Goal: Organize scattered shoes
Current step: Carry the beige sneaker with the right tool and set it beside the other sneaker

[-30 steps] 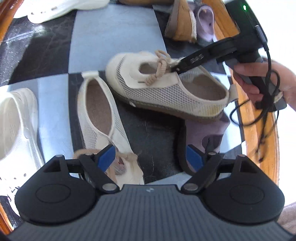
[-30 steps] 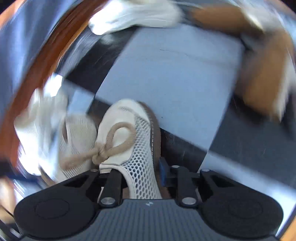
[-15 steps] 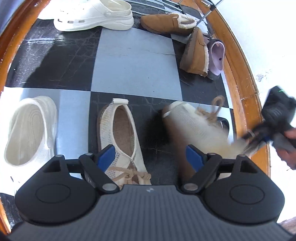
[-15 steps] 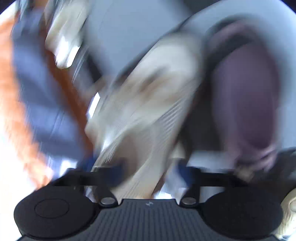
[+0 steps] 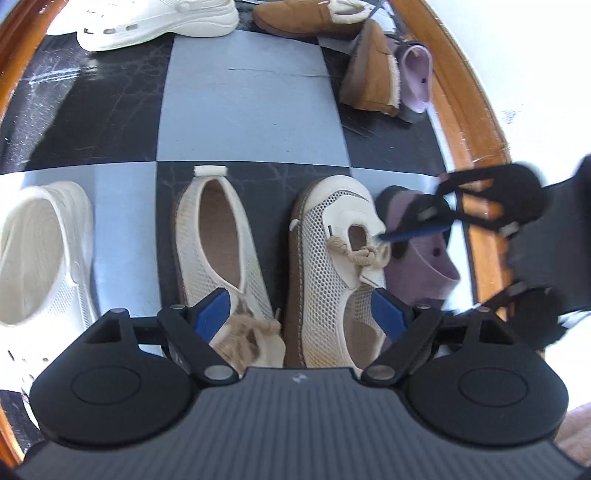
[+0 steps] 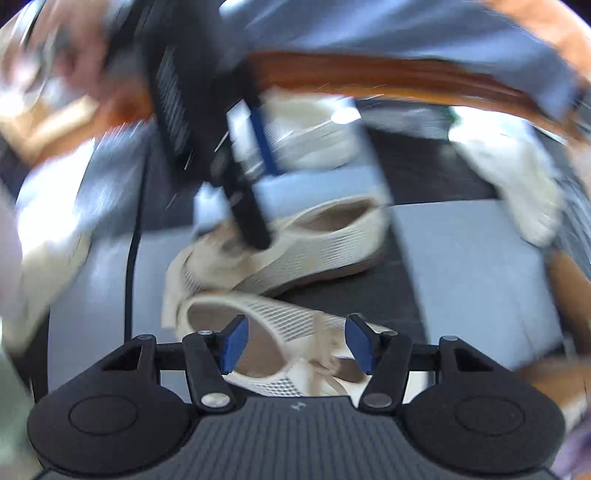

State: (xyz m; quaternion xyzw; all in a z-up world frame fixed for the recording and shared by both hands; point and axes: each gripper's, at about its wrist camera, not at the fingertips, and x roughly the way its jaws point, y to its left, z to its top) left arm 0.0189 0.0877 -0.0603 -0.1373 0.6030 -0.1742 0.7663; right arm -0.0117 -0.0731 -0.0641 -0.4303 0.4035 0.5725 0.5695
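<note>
Left claw (image 5: 301, 314): wide, holding nothing, hung over the toe ends of the two mesh shoes.
Right claw (image 6: 296, 344): wide, gripping nothing; in the left view one blue finger (image 5: 417, 233) sat at the tongue opening of the right mesh shoe (image 5: 334, 266), image blurred.
Mesh shoes: left mesh shoe (image 5: 218, 254) and right mesh shoe lay side by side, just apart, pointing opposite ways; right one had heel near camera, toe far.
Purple clog (image 5: 424, 258): just right of the right mesh shoe, touching or nearly so, can't tell which.
White clog (image 5: 40, 258): left of the pair, near.
Far floor (image 5: 251, 110): second white clog (image 5: 159, 18), two brown slippers (image 5: 373, 72), small purple clog (image 5: 417, 79).
Wood rim (image 5: 465, 110): ran along the right edge.
</note>
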